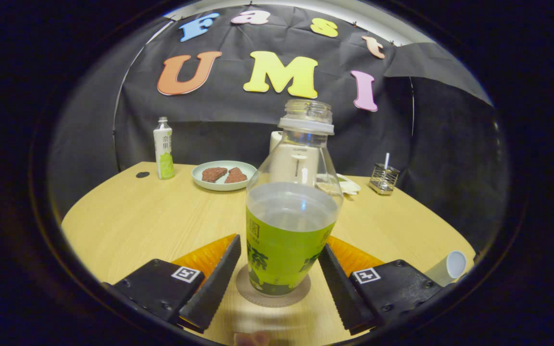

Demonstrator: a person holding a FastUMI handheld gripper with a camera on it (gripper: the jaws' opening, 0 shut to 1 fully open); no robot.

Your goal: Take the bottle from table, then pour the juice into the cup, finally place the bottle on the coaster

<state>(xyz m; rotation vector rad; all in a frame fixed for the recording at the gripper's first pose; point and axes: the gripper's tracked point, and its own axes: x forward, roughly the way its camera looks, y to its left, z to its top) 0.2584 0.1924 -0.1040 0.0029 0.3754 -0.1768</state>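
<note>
Standing upright between the fingers of the hand-held gripper [277,274], the clear uncapped green-labelled plastic bottle [290,226] rests on a round brown coaster [273,294]. The fingers are open, apart from the bottle.

We see a pale green plate [224,176] holding two brown slices [224,175] on the round wooden table [152,216]. A small capped bottle [163,149] stands beside it, a wire holder [383,178] well apart
</note>
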